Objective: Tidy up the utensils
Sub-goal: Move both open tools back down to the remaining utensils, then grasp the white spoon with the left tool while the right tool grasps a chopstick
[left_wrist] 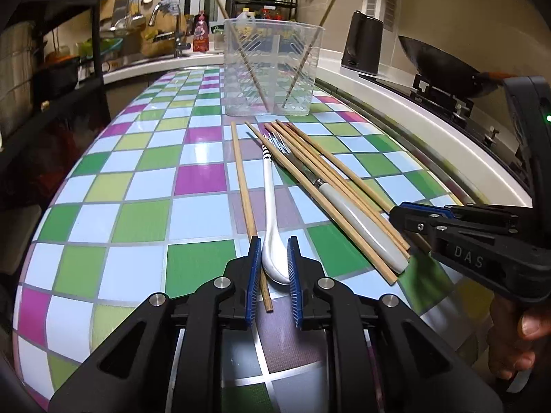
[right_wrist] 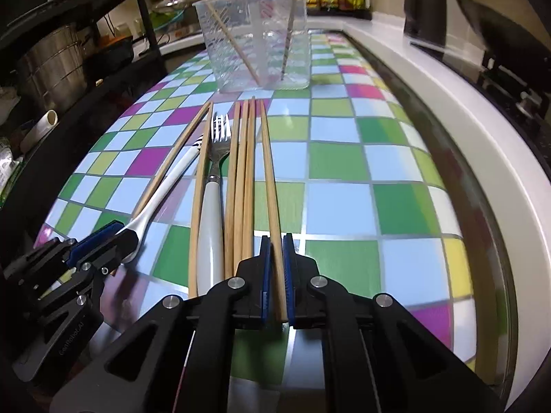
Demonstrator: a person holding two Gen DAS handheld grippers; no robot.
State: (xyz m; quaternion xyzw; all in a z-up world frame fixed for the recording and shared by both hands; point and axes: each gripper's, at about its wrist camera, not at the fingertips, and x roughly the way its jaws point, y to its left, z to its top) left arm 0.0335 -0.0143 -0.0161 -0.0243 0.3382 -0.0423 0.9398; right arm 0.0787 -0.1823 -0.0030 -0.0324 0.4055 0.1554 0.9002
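Two black grippers with blue pads sit low over a table [left_wrist: 144, 206] covered in bright squares of green, blue and pink. On the left side, the left gripper [left_wrist: 273, 261] has its jaws set narrow around the bowl end of a white spoon [left_wrist: 270, 206]. The spoon fills the small gap between the pads, and I cannot tell if they squeeze it. One wooden chopstick [left_wrist: 242, 179] lies just beside the spoon and runs under the left pad.

On the right side, the right gripper [right_wrist: 275, 275] is pinched tight on a single chopstick [right_wrist: 268, 179], the one at the right edge of the pile. A hand [left_wrist: 516, 337] holds that gripper from below.

Between the two grippers lies the rest of the pile: more chopsticks [right_wrist: 242, 172] side by side and a fork [right_wrist: 215, 186] with a white handle.

Farther back stands a clear plastic holder [left_wrist: 273, 69]. Two chopsticks already lean inside it, one on each side.

Behind the table are a black kettle [left_wrist: 361, 44] and a dark wok [left_wrist: 444, 65].
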